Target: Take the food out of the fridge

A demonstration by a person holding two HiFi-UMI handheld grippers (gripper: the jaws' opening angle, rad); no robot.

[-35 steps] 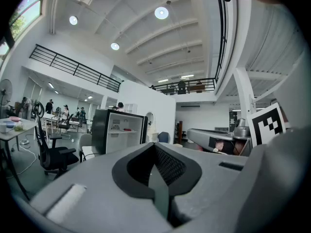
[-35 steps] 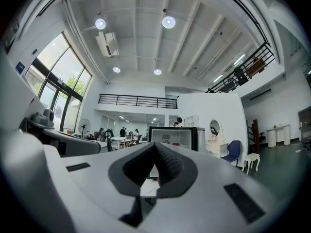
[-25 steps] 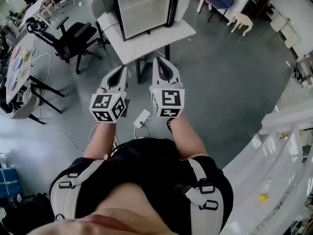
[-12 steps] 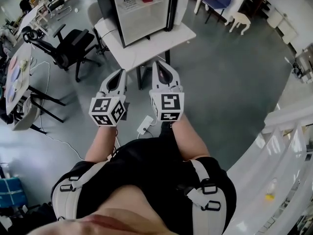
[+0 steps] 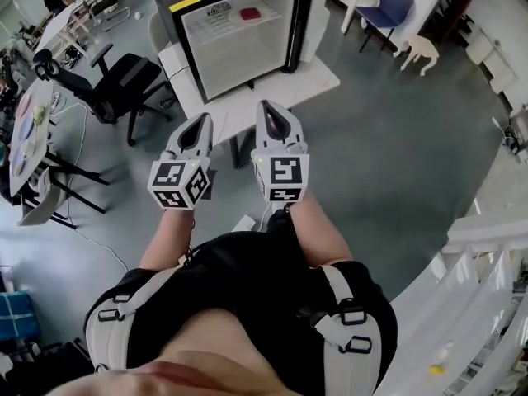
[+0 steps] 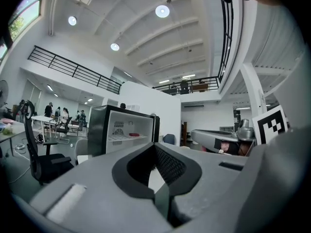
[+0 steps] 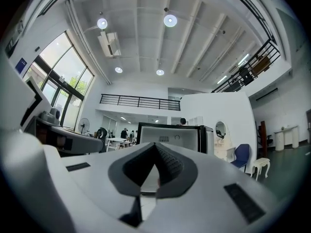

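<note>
A small black fridge (image 5: 239, 35) stands on a white table (image 5: 318, 73) ahead of me, its door (image 5: 311, 11) swung open to the right. A red food item (image 5: 249, 12) lies on the upper shelf inside. My left gripper (image 5: 200, 122) and right gripper (image 5: 270, 110) are held side by side at waist height, short of the table, jaws shut and empty. The left gripper view shows the fridge (image 6: 127, 132) with the red item (image 6: 134, 135) beyond the shut left gripper (image 6: 155, 147). In the right gripper view the fridge (image 7: 170, 132) sits straight ahead of the right gripper (image 7: 155, 147).
A black office chair (image 5: 124, 77) stands left of the table, with a round table (image 5: 25, 114) further left. A blue chair (image 5: 388, 7) and white stool (image 5: 421, 52) are at the back right. A power strip (image 5: 243, 221) lies on the floor; a white railing (image 5: 478, 254) runs along the right.
The fridge and table have come closer and look larger in the head view. Both grippers keep the same shut, side-by-side pose.
</note>
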